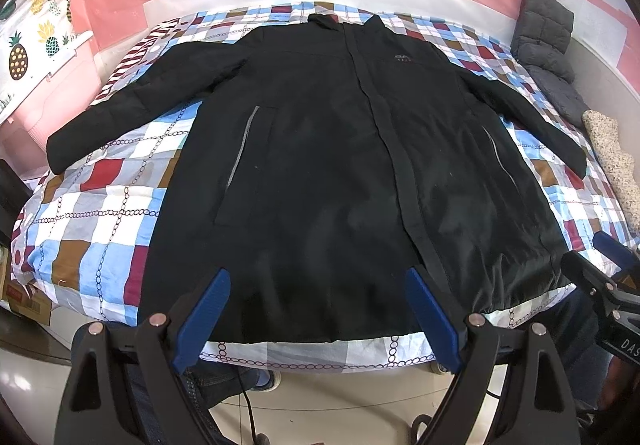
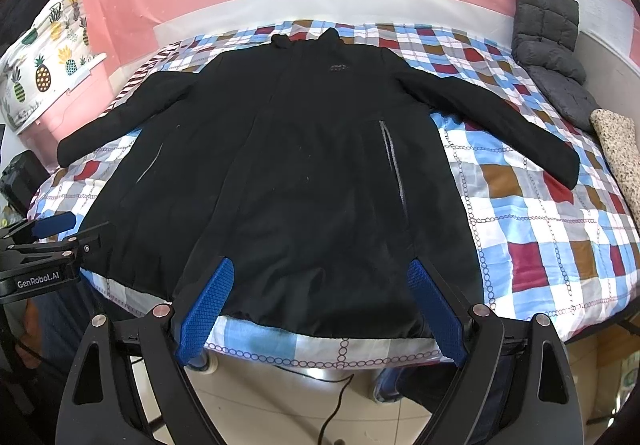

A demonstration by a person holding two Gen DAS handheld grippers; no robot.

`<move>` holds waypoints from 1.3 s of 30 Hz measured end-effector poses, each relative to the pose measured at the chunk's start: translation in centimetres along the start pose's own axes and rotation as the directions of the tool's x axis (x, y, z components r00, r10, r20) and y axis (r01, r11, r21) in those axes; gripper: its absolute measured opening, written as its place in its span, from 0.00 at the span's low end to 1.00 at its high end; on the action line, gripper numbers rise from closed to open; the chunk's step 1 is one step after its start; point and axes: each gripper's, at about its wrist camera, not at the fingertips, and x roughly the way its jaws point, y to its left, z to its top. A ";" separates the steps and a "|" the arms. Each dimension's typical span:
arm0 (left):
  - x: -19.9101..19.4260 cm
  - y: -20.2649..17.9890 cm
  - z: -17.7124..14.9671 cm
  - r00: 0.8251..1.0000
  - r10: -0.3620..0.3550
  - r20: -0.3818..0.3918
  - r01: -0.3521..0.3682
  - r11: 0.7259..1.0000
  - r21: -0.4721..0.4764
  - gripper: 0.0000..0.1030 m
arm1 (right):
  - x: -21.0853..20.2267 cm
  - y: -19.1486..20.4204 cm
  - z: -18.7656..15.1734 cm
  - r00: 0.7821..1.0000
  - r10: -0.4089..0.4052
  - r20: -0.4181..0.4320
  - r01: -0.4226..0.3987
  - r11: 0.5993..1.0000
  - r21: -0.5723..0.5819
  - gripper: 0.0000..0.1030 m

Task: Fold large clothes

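A large black jacket (image 1: 328,149) lies flat, front up, on a bed with a checked cover (image 1: 100,205). Its collar points to the far wall, both sleeves are spread out to the sides and the hem is at the near edge. It also shows in the right wrist view (image 2: 304,165). My left gripper (image 1: 318,281) is open and empty, hovering over the hem's left part. My right gripper (image 2: 320,273) is open and empty over the hem's right part. Each gripper shows at the edge of the other's view, the right gripper (image 1: 600,273) and the left gripper (image 2: 52,241).
A grey quilted cushion (image 1: 548,45) and a speckled roll (image 1: 616,165) lie along the bed's right side. A pineapple-print cloth (image 1: 36,25) hangs at the left. A cardboard box (image 1: 28,301) sits on the floor at the left. Cables run over the tiled floor (image 2: 320,405) below the bed's near edge.
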 end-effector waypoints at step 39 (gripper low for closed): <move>0.0 -0.1 0.0 1.000 0.002 0.000 -0.002 1.000 -0.001 0.88 | 0.2 0.3 -0.3 1.000 0.002 -0.011 -0.002 1.000 -0.003 0.87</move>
